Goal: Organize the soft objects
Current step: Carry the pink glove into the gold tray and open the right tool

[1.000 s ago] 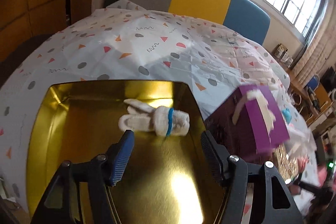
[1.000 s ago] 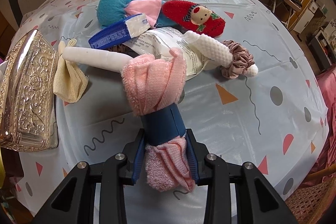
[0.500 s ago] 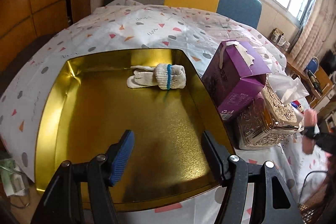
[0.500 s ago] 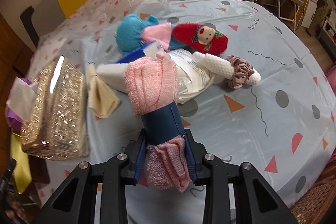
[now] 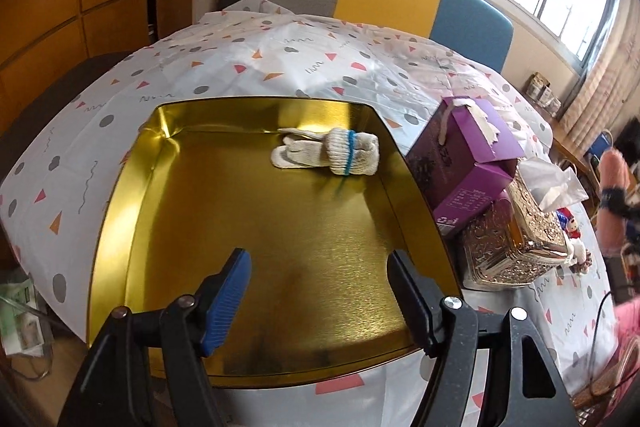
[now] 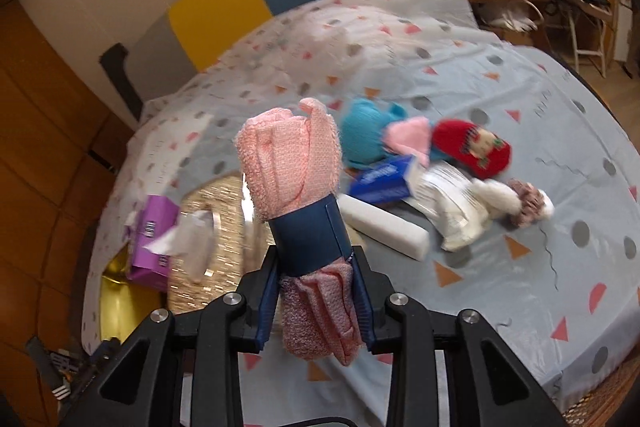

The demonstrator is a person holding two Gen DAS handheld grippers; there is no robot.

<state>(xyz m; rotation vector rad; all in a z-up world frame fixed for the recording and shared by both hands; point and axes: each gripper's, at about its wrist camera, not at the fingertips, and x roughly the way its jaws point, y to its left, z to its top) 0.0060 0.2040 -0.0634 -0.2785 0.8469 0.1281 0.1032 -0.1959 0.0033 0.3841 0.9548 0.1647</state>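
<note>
My right gripper [image 6: 316,291] is shut on a rolled pink towel [image 6: 292,163] with a dark blue band, held upright above the table. It also shows at the far right of the left wrist view [image 5: 612,187]. My left gripper [image 5: 320,291] is open and empty over the near part of a gold tray [image 5: 132,187]. A rolled white glove bundle [image 5: 332,153] with a blue band lies at the tray's far right. A pile of soft items remains on the table: a teal cloth [image 6: 364,131], a pink cloth [image 6: 408,135], a red doll item [image 6: 472,147], a white roll [image 6: 384,227].
A purple box [image 5: 464,155] and an ornate silver tissue box [image 5: 516,243] stand right of the tray. A blue packet [image 6: 380,179], a plastic bag [image 6: 452,203] and a scrunchie [image 6: 524,203] lie in the pile. Chairs stand behind the table.
My right gripper has lifted the pink towel higher and swung left toward the tissue box and tray. My left gripper has pulled back from the tray, staying open.
</note>
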